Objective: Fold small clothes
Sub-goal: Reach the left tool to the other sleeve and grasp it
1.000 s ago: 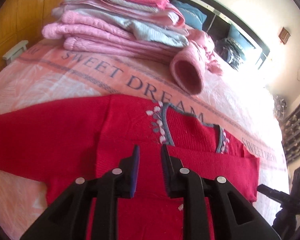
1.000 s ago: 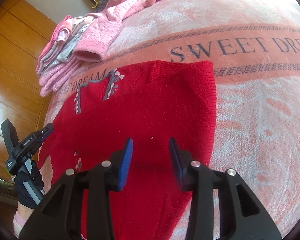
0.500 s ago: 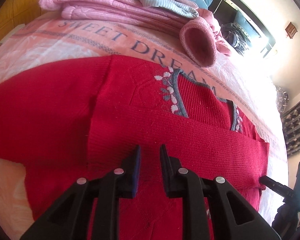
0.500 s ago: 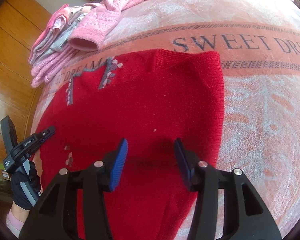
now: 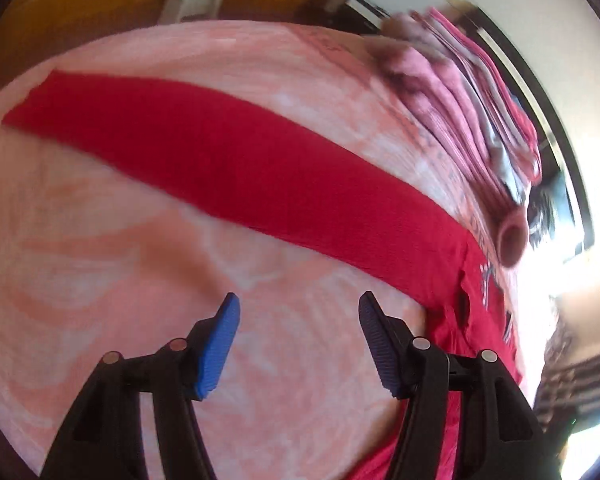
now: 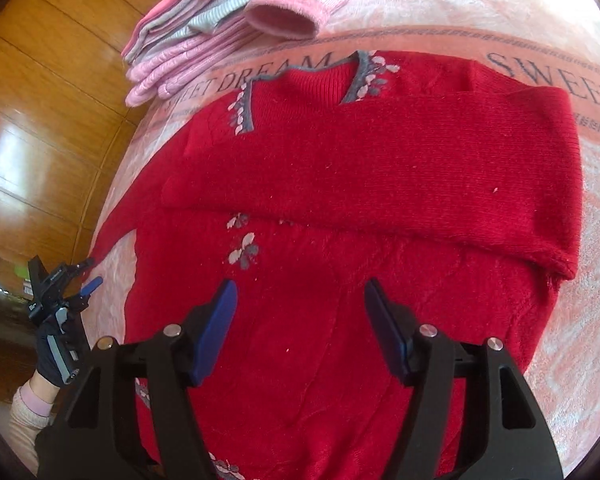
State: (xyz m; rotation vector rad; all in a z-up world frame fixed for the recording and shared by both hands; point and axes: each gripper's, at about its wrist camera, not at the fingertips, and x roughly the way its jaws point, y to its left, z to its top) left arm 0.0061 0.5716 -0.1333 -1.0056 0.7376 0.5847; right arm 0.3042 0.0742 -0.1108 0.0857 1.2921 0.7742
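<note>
Both tongs now hang released over the bed [image 6: 580, 240]: the left tongs [image 5: 296, 344] have swung out toward the red sweater's [image 6: 340, 184] unfolded sleeve [image 5: 204, 160] (next to fold, likely), while the right tongs [image 6: 300, 328] hover above its body, one sleeve already folded across.

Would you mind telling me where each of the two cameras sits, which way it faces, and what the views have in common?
Left wrist: on the left gripper, open above the pink blanket, facing the red sweater's outstretched sleeve; blurred; only its own fingers show.
Right wrist: on the right gripper, open over the red sweater, facing its collar; the gloved left hand with the other gripper shows at left.
Shared: sweater, blanket, stack of folded pink clothes.
</note>
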